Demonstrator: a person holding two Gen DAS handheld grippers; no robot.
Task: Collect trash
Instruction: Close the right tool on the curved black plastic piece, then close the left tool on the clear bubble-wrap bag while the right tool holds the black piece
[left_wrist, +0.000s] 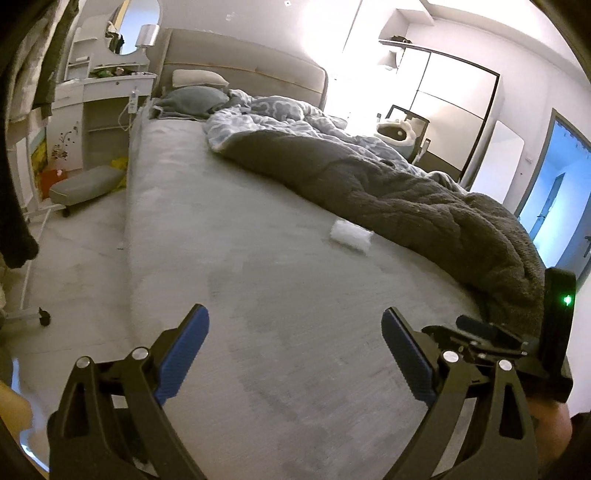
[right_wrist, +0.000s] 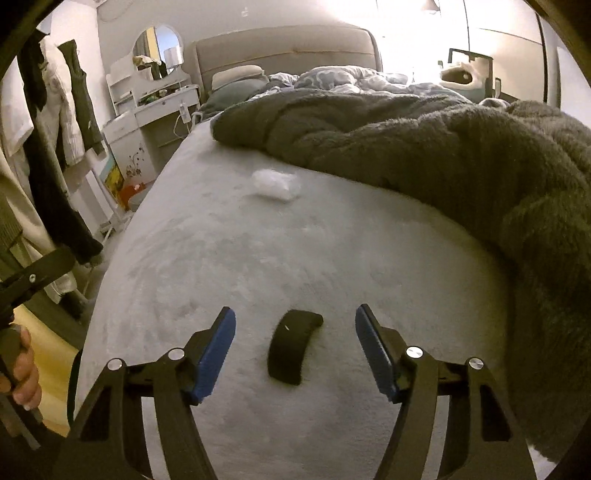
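A crumpled white wad of plastic or paper (left_wrist: 351, 240) lies on the grey bed sheet (left_wrist: 229, 229) beside the edge of the dark blanket; it also shows in the right wrist view (right_wrist: 275, 184). A small dark curved object (right_wrist: 291, 347) lies on the sheet between my right gripper's fingers. My right gripper (right_wrist: 295, 325) is open just above the sheet and holds nothing. My left gripper (left_wrist: 295, 325) is open and empty over the foot of the bed, well short of the white wad. The right gripper's body (left_wrist: 554, 332) shows at the left view's right edge.
A dark fleece blanket (right_wrist: 443, 147) and blue patterned duvet (left_wrist: 266, 114) cover the bed's right half. Pillows (left_wrist: 199, 88) lie at the headboard. A white dressing table (left_wrist: 107, 92), a grey stool (left_wrist: 88, 184) and hanging clothes (right_wrist: 66, 129) stand left of the bed.
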